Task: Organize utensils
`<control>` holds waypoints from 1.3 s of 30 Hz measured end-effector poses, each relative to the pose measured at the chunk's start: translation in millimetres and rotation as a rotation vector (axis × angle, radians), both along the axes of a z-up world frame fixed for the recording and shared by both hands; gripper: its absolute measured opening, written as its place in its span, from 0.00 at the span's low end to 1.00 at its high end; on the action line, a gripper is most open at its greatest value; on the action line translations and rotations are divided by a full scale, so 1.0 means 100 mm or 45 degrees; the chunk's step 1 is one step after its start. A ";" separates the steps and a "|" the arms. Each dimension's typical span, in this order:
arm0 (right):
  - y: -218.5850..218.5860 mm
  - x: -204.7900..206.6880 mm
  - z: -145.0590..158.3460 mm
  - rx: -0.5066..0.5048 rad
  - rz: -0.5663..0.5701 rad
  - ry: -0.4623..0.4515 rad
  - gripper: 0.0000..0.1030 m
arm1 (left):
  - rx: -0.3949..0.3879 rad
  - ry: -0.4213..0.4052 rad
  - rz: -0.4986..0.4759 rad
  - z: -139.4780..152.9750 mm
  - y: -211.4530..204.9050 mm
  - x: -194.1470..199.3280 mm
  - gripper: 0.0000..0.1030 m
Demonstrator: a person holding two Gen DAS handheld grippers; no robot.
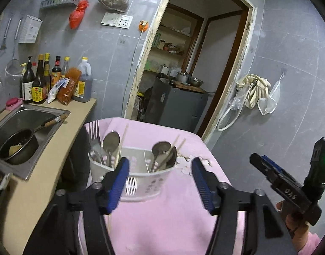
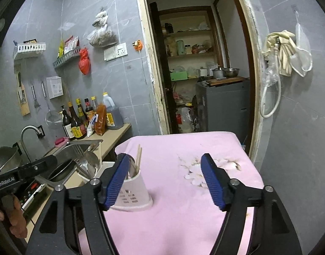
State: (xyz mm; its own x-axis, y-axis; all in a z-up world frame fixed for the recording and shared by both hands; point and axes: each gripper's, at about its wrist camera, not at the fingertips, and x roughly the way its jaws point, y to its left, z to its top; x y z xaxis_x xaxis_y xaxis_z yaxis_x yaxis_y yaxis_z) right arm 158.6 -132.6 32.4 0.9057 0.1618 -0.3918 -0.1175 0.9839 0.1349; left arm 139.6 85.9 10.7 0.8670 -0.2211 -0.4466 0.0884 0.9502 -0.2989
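Note:
A white plastic utensil holder [image 1: 141,180] stands on the pink-covered table [image 1: 162,223]. Its left compartment holds forks [image 1: 94,136], a spoon [image 1: 110,142] and a chopstick. Its right compartment holds spoons [image 1: 162,150] and chopsticks. My left gripper [image 1: 160,182] is open and empty, just in front of the holder. The holder also shows in the right wrist view [image 2: 130,191] at the table's left edge. My right gripper [image 2: 165,180] is open and empty above the table, to the right of the holder. It also shows in the left wrist view [image 1: 290,187].
A counter [image 1: 56,148] left of the table holds a sink [image 1: 24,127] with a black pan [image 1: 20,146] and several sauce bottles [image 1: 56,78]. A doorway [image 2: 194,63] opens behind the table. Gloves and a hose hang on the right wall [image 2: 279,53].

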 end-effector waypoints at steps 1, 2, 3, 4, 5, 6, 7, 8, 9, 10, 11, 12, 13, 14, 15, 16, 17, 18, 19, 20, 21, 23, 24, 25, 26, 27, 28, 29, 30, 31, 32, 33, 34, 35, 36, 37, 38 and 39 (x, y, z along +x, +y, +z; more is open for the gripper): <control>-0.03 -0.06 0.01 0.002 0.001 0.001 0.71 | -0.001 0.000 0.006 0.00 -0.02 -0.05 0.64; -0.08 -0.14 0.01 0.003 0.003 0.005 0.73 | -0.003 -0.002 0.011 -0.02 -0.05 -0.12 0.67; -0.12 -0.22 0.01 0.004 0.006 0.007 0.74 | -0.003 -0.004 0.018 -0.03 -0.08 -0.20 0.71; -0.16 -0.29 0.01 0.007 0.007 0.007 0.76 | 0.001 -0.004 0.025 -0.05 -0.10 -0.26 0.74; -0.19 -0.36 0.01 0.010 0.009 0.009 0.78 | 0.008 -0.004 0.034 -0.06 -0.12 -0.33 0.79; -0.23 -0.45 0.00 0.019 0.015 0.012 0.82 | 0.016 -0.004 0.044 -0.09 -0.15 -0.43 0.83; -0.26 -0.51 -0.01 0.024 0.019 0.015 0.86 | 0.023 -0.002 0.050 -0.11 -0.18 -0.50 0.85; -0.29 -0.57 -0.01 0.028 0.021 0.017 0.87 | 0.030 0.000 0.056 -0.13 -0.20 -0.57 0.88; -0.32 -0.66 -0.03 0.031 0.024 0.016 0.88 | 0.040 0.001 0.065 -0.15 -0.23 -0.64 0.91; -0.35 -0.71 -0.04 0.032 0.027 0.015 0.89 | 0.045 0.001 0.071 -0.16 -0.25 -0.69 0.93; -0.36 -0.77 -0.06 0.033 0.030 0.016 0.92 | 0.051 0.000 0.080 -0.18 -0.27 -0.76 0.95; -0.39 -0.84 -0.09 0.032 0.031 0.018 0.94 | 0.058 -0.002 0.093 -0.20 -0.30 -0.84 0.96; -0.41 -0.89 -0.11 0.032 0.032 0.018 0.98 | 0.062 -0.004 0.102 -0.22 -0.32 -0.89 0.97; -0.42 -0.95 -0.13 0.029 0.031 0.017 0.99 | 0.066 -0.006 0.113 -0.23 -0.34 -0.95 0.98; -0.44 -1.01 -0.16 0.021 0.031 0.021 0.99 | 0.070 -0.004 0.127 -0.26 -0.36 -1.01 0.99; -0.46 -1.05 -0.17 0.016 0.033 0.024 0.99 | 0.073 -0.001 0.133 -0.27 -0.37 -1.05 0.99; -0.48 -1.10 -0.19 0.011 0.034 0.029 0.99 | 0.077 0.003 0.139 -0.29 -0.39 -1.10 0.99; -0.49 -1.15 -0.21 0.007 0.033 0.030 0.99 | 0.081 0.006 0.143 -0.30 -0.41 -1.13 0.99; -0.51 -1.20 -0.22 0.003 0.032 0.030 0.99 | 0.087 0.008 0.148 -0.32 -0.43 -1.18 0.99; -0.53 -1.23 -0.23 0.000 0.030 0.030 0.99 | 0.092 0.011 0.150 -0.33 -0.45 -1.21 0.99; -0.55 -1.27 -0.24 -0.002 0.029 0.032 0.99 | 0.096 0.012 0.151 -0.34 -0.46 -1.24 0.99; -0.58 -1.33 -0.26 -0.008 0.027 0.038 0.99 | 0.106 0.013 0.156 -0.35 -0.49 -1.28 0.99; -0.60 -1.35 -0.26 -0.010 0.026 0.041 0.99 | 0.110 0.014 0.158 -0.36 -0.50 -1.30 0.99; -0.61 -1.36 -0.26 -0.012 0.026 0.042 0.99 | 0.113 0.015 0.158 -0.36 -0.51 -1.31 0.99; -0.62 -1.37 -0.25 -0.012 0.026 0.043 0.99 | 0.115 0.015 0.159 -0.36 -0.53 -1.32 0.99; -0.62 -1.38 -0.25 -0.013 0.025 0.041 0.99 | 0.118 0.015 0.160 -0.36 -0.53 -1.33 0.99; -0.61 -1.38 -0.25 -0.013 0.025 0.040 0.99 | 0.122 0.015 0.161 -0.36 -0.54 -1.34 0.99; -0.61 -1.38 -0.25 -0.013 0.026 0.039 0.99 | 0.126 0.013 0.162 -0.35 -0.55 -1.35 0.99; -0.63 -1.40 -0.25 -0.015 0.026 0.036 0.99 | 0.128 0.012 0.165 -0.35 -0.56 -1.35 0.99; -0.64 -1.41 -0.26 -0.016 0.027 0.034 0.99 | 0.125 0.013 0.164 -0.35 -0.55 -1.35 0.99; -0.64 -1.43 -0.26 -0.017 0.029 0.033 0.99 | 0.126 0.013 0.165 -0.35 -0.55 -1.36 0.99; -0.65 -1.44 -0.26 -0.017 0.030 0.034 0.99 | 0.125 0.011 0.165 -0.35 -0.55 -1.36 0.99; -0.65 -1.44 -0.26 -0.017 0.032 0.035 0.99 | 0.126 0.011 0.164 -0.35 -0.55 -1.35 0.99; -0.67 -1.45 -0.26 -0.018 0.034 0.036 0.99 | 0.128 0.011 0.164 -0.35 -0.55 -1.36 0.99; -0.67 -1.46 -0.26 -0.018 0.035 0.036 0.99 | 0.130 0.010 0.165 -0.35 -0.56 -1.37 0.99; -0.66 -1.45 -0.25 -0.017 0.034 0.036 0.99 | 0.134 0.010 0.166 -0.35 -0.56 -1.37 0.99; -0.65 -1.45 -0.25 -0.017 0.034 0.037 0.99 | 0.137 0.010 0.167 -0.35 -0.56 -1.38 0.99; -0.66 -1.46 -0.25 -0.018 0.034 0.038 0.99 | 0.139 0.010 0.168 -0.34 -0.56 -1.39 0.99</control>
State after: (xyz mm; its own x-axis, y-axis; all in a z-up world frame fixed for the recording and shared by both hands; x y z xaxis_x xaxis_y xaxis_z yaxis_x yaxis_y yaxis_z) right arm 13.0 -198.9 7.6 0.8890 0.1805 -0.4209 -0.1402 0.9822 0.1251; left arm 0.7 29.9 -23.6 0.8815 -0.0551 -0.4690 -0.0416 0.9802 -0.1934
